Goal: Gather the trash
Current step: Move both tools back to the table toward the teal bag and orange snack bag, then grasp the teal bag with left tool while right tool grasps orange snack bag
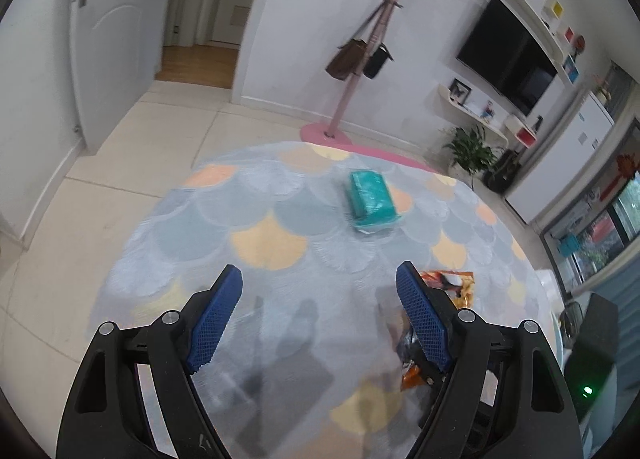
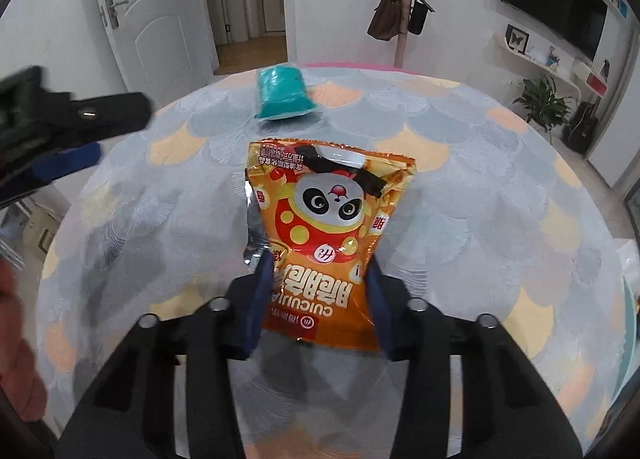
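Observation:
An orange snack bag (image 2: 328, 227) with a panda print is held between the blue pads of my right gripper (image 2: 320, 271), which is shut on its lower part above the round table (image 2: 480, 195). A piece of the bag shows in the left wrist view (image 1: 454, 283), behind the right finger. A teal tissue pack (image 1: 372, 201) lies on the far side of the table; it also shows in the right wrist view (image 2: 284, 93). My left gripper (image 1: 320, 283) is open and empty above the table, to the left of the bag; its finger (image 2: 80, 111) shows in the right wrist view.
The table carries a grey and orange scallop-patterned cloth (image 1: 272, 235). A pink coat stand (image 1: 340, 127) with bags stands behind it. A TV (image 1: 508, 55), wall shelves and a potted plant (image 1: 470, 149) are at the right. A white door (image 1: 108, 39) is at the left.

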{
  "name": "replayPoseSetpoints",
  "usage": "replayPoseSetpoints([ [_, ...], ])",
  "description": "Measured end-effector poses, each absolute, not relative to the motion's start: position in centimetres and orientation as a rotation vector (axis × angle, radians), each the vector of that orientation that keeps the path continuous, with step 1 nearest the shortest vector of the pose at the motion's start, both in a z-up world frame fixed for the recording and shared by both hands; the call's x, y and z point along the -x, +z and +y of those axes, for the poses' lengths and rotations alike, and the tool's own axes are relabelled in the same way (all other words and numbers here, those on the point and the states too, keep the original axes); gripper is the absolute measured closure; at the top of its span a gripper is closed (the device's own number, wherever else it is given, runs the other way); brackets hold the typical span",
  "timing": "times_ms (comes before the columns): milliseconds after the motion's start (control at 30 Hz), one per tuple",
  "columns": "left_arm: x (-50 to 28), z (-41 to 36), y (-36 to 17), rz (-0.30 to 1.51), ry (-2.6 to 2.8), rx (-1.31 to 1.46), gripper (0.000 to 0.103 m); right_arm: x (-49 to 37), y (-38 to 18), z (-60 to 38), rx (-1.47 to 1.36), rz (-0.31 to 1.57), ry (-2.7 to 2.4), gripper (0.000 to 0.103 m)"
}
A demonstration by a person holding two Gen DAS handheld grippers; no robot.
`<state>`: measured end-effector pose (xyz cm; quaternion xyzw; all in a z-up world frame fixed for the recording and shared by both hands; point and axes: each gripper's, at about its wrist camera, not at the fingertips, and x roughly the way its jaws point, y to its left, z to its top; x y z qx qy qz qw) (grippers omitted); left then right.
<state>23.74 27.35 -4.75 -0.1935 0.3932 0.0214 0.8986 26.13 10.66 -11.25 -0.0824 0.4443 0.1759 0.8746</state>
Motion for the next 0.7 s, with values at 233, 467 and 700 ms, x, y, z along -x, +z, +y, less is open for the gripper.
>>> replayPoseSetpoints([
  [233, -27.7, 24.7, -5.8, 0.853, 0.006, 0.366, 0.025, -27.1, -10.1, 5.5, 0.116, 0.895, 0.317, 0.070],
  [467, -31.5, 23.1, -7.3, 0.841, 0.028, 0.397, 0.025, -27.7, -9.9, 1.6, 0.109, 0.822, 0.248, 0.070],
  [700, -34.5, 22.0, -8.6, 0.847, 0.116, 0.343, 0.025, -27.7, -9.6, 1.3, 0.094, 0.801, 0.241, 0.082],
])
